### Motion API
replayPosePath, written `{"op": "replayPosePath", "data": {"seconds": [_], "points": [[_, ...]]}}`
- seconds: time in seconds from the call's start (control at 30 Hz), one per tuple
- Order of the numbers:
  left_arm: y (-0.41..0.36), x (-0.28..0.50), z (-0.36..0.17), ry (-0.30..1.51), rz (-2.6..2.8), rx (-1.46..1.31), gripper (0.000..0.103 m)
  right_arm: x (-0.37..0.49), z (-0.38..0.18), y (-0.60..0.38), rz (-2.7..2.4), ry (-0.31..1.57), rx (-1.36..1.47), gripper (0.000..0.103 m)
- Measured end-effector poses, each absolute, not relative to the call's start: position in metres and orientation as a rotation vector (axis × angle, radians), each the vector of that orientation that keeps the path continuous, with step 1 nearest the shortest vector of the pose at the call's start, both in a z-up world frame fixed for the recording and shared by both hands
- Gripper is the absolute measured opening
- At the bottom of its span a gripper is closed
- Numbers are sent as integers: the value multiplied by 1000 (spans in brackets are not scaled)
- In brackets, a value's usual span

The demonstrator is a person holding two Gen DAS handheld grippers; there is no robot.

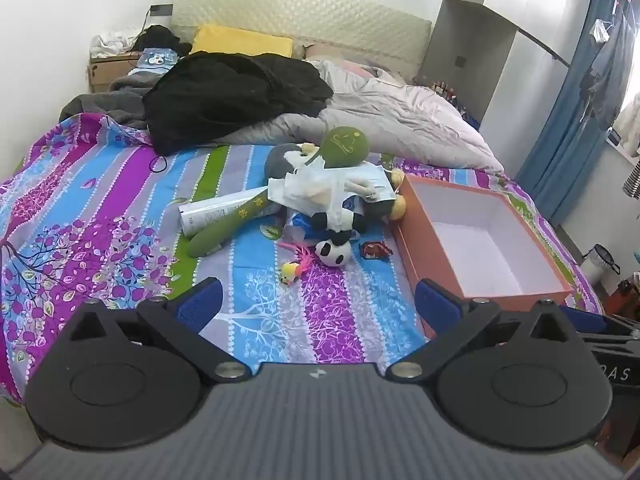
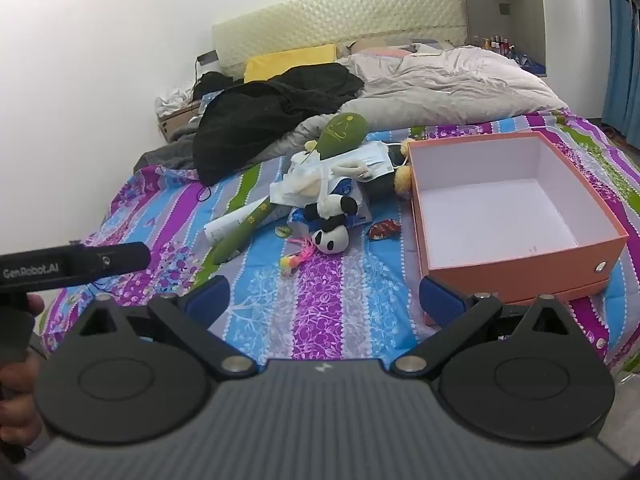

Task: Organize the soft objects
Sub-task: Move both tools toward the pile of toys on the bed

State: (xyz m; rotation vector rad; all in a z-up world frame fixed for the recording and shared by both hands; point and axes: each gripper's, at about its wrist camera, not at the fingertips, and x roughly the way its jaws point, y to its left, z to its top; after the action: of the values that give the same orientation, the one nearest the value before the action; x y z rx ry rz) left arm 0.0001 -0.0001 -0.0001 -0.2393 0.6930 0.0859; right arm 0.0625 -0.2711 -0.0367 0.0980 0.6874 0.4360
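Note:
A heap of soft things lies mid-bed: a long green plush, a panda plush, a small yellow-and-pink toy, a small red pouch, plastic bags and paper. An orange box, white inside and holding nothing, stands to the right of the heap. My left gripper hangs open over the sheet in front of the toys. My right gripper is open too, its right finger close to the box's near corner.
The bed has a striped floral sheet. Behind the heap lie black clothing, a pale duvet and a yellow pillow. Blue curtains hang at right. The other handle shows at left.

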Motion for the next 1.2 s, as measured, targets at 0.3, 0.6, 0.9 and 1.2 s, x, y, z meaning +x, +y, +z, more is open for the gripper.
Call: {"op": "replayPosePath", "data": {"seconds": [0.3, 0.6, 0.9, 1.2], "points": [[0, -3, 3, 687, 74, -241, 103, 59, -35, -272, 415, 657, 63, 103], [-6, -7, -1, 679, 29, -209, 103, 51, -37, -273, 397, 650, 67, 103], [-9, 4, -3, 712, -6, -178, 103, 50, -39, -272, 382, 646, 76, 103], [-9, 1, -6, 703, -9, -188, 103, 52, -39, -274, 379, 642, 84, 103]]}}
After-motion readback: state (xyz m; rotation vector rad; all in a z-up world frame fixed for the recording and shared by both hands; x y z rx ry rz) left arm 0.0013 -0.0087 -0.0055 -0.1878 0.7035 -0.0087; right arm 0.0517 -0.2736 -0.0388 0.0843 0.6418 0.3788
